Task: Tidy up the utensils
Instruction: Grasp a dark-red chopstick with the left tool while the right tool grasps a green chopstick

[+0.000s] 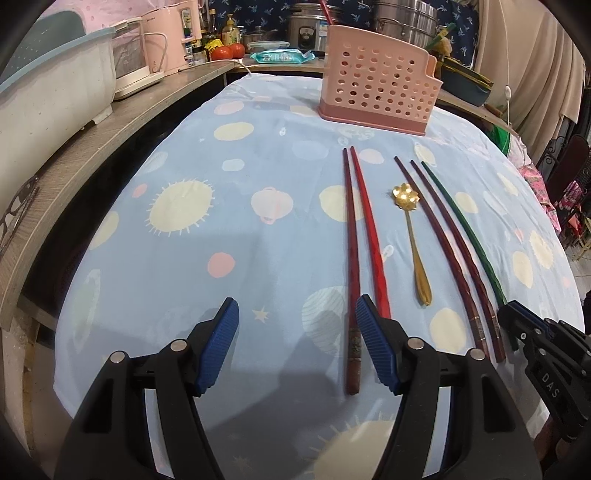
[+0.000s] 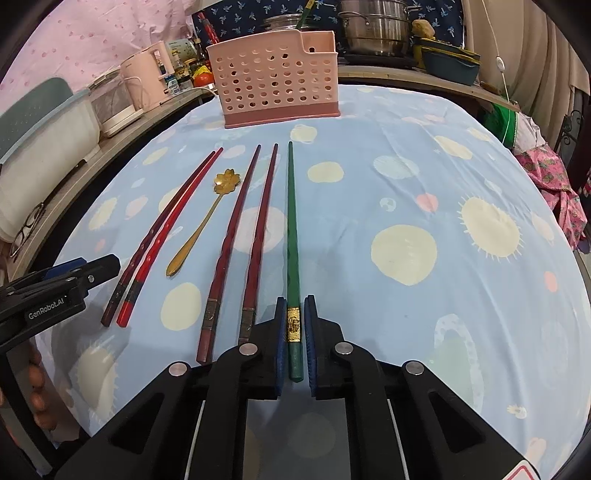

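A pink perforated utensil holder [image 1: 376,88] [image 2: 277,83] stands at the far side of the table. In front of it lie a dark red chopstick [image 1: 351,258], a bright red chopstick [image 1: 369,229], a gold flower spoon [image 1: 410,229] [image 2: 207,218], two maroon chopsticks [image 1: 447,251] [image 2: 240,229] and a green chopstick [image 1: 461,229] [image 2: 293,240]. My right gripper [image 2: 295,321] has its blue pads tight against both sides of the green chopstick's gold-banded end, which still rests on the cloth. My left gripper [image 1: 299,321] is open and empty, its right pad beside the red pair's handles.
The table wears a blue cloth [image 1: 221,221] with yellow suns and dots. A wooden shelf [image 1: 92,147] on the left carries a dish rack, kettles and bottles. Pots [image 2: 373,26] and containers stand behind the holder. Pink fabric [image 2: 554,192] hangs at the right edge.
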The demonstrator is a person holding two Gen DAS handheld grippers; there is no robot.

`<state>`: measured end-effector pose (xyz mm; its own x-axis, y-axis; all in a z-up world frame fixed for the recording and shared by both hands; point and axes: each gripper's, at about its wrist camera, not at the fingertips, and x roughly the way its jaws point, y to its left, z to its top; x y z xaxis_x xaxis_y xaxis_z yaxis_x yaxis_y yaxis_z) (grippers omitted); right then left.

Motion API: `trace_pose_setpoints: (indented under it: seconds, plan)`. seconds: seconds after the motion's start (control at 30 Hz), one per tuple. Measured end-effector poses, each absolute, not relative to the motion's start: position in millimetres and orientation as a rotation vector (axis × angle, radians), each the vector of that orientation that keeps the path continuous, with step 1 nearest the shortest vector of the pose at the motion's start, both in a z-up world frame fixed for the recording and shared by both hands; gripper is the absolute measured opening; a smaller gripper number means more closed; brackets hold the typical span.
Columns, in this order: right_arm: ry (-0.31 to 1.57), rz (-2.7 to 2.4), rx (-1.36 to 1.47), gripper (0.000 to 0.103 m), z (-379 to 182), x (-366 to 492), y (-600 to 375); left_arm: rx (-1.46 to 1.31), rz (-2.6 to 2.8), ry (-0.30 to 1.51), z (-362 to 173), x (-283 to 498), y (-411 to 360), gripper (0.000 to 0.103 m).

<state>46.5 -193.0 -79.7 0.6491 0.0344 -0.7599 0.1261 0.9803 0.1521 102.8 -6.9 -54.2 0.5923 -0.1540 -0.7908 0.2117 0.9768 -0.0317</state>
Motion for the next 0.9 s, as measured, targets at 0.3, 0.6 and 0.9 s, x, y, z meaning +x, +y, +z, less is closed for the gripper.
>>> trace_pose_setpoints:
  seconds: [0.3,0.6,0.9]
  plan:
    - [0.864,-0.053,0.199,0.007,-80.3,45.9,-194.3,0.074,-0.222,0.933,-61.3,101.3,-11.7,0.062]
    - [0.864,-0.054,0.199,0.007,-80.5,45.9,-193.8,0.082,-0.237,0.934,-64.3,98.9,-13.4,0.045]
    - [0.865,-0.053,0.202,0.007,-80.9,44.0,-195.7,0.041,-0.294,0.946,-63.8,91.6,-11.8,0.008]
